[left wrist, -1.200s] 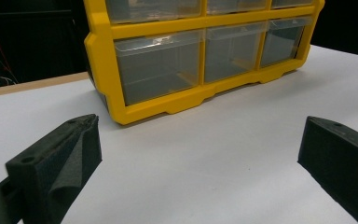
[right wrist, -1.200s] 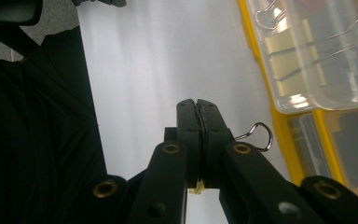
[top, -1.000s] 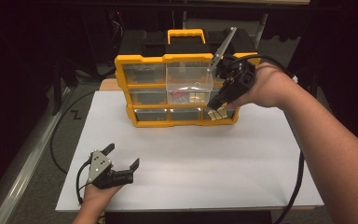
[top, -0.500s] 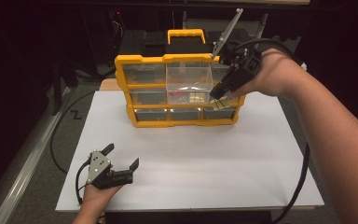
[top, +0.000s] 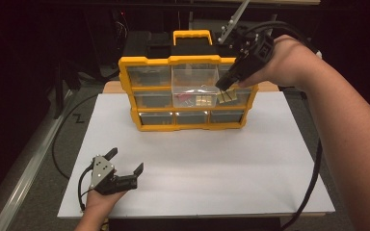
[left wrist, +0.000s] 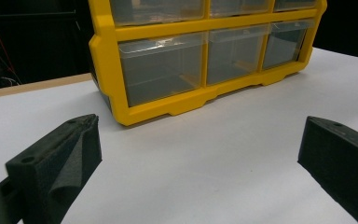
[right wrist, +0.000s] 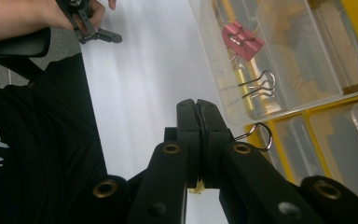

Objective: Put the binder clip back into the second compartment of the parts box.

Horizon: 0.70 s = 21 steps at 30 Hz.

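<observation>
A yellow drawer organiser (top: pixel 127 91) stands at the back of the white table (top: pixel 250 168). Its clear middle drawer (top: pixel 195 79) is pulled out and holds a pink binder clip (top: pixel 185 98) and other clips. My right gripper (top: pixel 225 91) hangs at the drawer's right front corner, shut on a yellow binder clip (top: pixel 226 96). In the right gripper view the jaws (right wrist: pixel 198 109) are pressed together, the clip's wire loop (right wrist: pixel 261 135) sticks out beside them, and the pink binder clip (right wrist: pixel 242 39) lies in the drawer (right wrist: pixel 214 60). My left gripper (top: pixel 125 160) rests open at the table's front left.
The left gripper view looks between its wide-set jaws (left wrist: pixel 200 140) at the organiser's (left wrist: pixel 107 60) shut bottom drawers over bare white table. Cables trail off the table's left and right sides. Dark floor surrounds the table.
My right gripper has risen with the yellow clip, from beside the bottom drawer row up to the pulled-out drawer's level. The left gripper has stayed put.
</observation>
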{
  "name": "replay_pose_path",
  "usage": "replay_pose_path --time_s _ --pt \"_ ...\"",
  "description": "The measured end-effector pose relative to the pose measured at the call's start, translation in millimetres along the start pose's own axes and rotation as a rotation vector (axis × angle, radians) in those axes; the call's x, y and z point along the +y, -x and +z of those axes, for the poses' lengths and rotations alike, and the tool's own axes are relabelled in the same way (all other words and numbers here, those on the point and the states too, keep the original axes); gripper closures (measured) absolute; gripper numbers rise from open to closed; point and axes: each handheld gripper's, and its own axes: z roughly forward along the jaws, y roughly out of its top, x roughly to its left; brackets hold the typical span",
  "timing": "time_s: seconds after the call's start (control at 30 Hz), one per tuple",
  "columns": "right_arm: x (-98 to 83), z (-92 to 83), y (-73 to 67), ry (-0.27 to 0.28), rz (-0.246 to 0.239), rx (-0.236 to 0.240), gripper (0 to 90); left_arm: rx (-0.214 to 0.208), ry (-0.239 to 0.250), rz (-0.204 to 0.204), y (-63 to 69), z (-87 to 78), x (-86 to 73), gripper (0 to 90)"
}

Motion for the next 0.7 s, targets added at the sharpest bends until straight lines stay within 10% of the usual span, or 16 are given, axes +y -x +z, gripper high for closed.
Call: replay_pose_path --time_s 0.7 --pt "36.1 -6.7 16.7 0.049 -0.013 -0.038 90.0 0.0 0.003 -0.01 -0.8 -0.4 -0.3 0.3"
